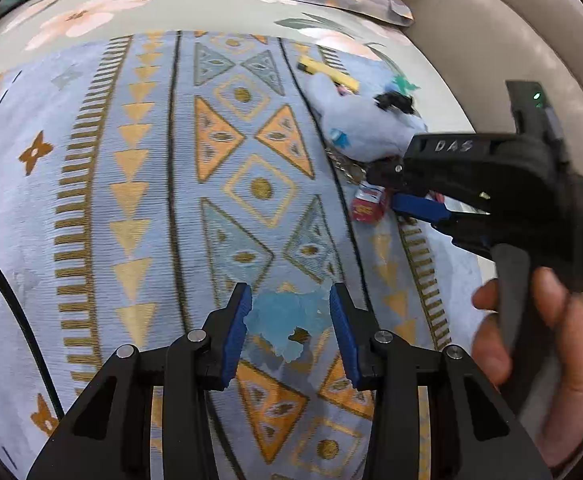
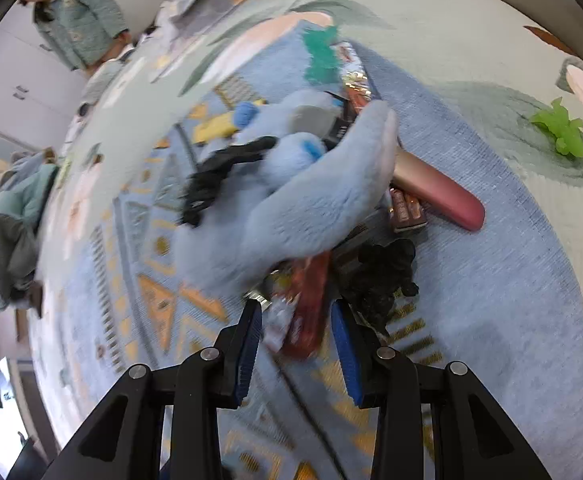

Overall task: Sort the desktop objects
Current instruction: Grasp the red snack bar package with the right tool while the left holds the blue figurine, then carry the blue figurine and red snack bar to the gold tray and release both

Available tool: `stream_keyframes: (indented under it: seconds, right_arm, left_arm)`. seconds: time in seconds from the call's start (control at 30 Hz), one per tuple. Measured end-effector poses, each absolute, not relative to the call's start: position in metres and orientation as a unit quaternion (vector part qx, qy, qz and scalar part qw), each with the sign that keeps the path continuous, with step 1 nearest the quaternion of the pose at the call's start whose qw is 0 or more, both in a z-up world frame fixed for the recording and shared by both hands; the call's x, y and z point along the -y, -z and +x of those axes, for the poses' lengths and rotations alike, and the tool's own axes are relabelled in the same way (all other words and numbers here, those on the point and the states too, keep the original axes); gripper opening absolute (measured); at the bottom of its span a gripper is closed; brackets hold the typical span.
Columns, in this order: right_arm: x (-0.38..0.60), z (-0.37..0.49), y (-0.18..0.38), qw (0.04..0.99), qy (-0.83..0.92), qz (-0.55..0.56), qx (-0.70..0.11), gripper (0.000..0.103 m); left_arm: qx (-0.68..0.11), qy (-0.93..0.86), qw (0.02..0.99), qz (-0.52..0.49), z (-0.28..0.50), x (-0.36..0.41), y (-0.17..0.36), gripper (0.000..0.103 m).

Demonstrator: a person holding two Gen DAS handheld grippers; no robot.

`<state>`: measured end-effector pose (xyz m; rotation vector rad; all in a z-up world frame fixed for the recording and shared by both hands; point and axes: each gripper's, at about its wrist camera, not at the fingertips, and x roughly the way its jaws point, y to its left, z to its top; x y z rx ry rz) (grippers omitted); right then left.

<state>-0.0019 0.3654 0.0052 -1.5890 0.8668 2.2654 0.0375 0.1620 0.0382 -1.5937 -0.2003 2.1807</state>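
— What's all that sitting on?

— A table under a pale green floral cloth point(image 2: 471, 40), and on top of that a blue mat point(image 1: 139, 184) woven with orange triangles and diamonds.

— And on the mat?

— A heap at one edge: a light blue plush toy point(image 2: 291, 200), a yellow utility knife point(image 1: 327, 72) behind it, a pink-to-rose case point(image 2: 439, 188), red snack packets point(image 2: 307, 312), a black scrunchie point(image 2: 379, 280), and a translucent light blue toy point(image 1: 287, 320) lying apart from the heap.

— Anything off the mat?

— A small green toy point(image 2: 563, 132) lies straight on the cloth, and a teal one point(image 2: 321, 54) at the mat's far edge.
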Motion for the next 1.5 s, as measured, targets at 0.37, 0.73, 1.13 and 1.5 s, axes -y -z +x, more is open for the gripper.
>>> stream_keyframes:
  seconds: [0.37, 0.73, 1.13, 1.5]
  right_arm:
    - [-0.362, 0.038, -0.011, 0.072, -0.79, -0.577, -0.194, 0.017]
    - [-0.363, 0.148, -0.01, 0.049, -0.771, -0.626, -0.104, 0.017]
    - [-0.377, 0.133, -0.016, 0.05, -0.772, -0.613, -0.157, 0.031]
    - [-0.355, 0.13, -0.015, 0.042, -0.787, -0.609, -0.089, 0.016]
  left_arm:
    - [0.081, -0.786, 0.211, -0.575, 0.035, -0.147, -0.039, 0.037]
    - [0.047, -0.778, 0.233, -0.581, 0.053, -0.171, -0.027, 0.038]
    - [0.013, -0.768, 0.234, -0.595, 0.069, -0.175, -0.024, 0.045]
    - [-0.018, -0.799, 0.22, -0.559, 0.073, -0.181, -0.025, 0.04]
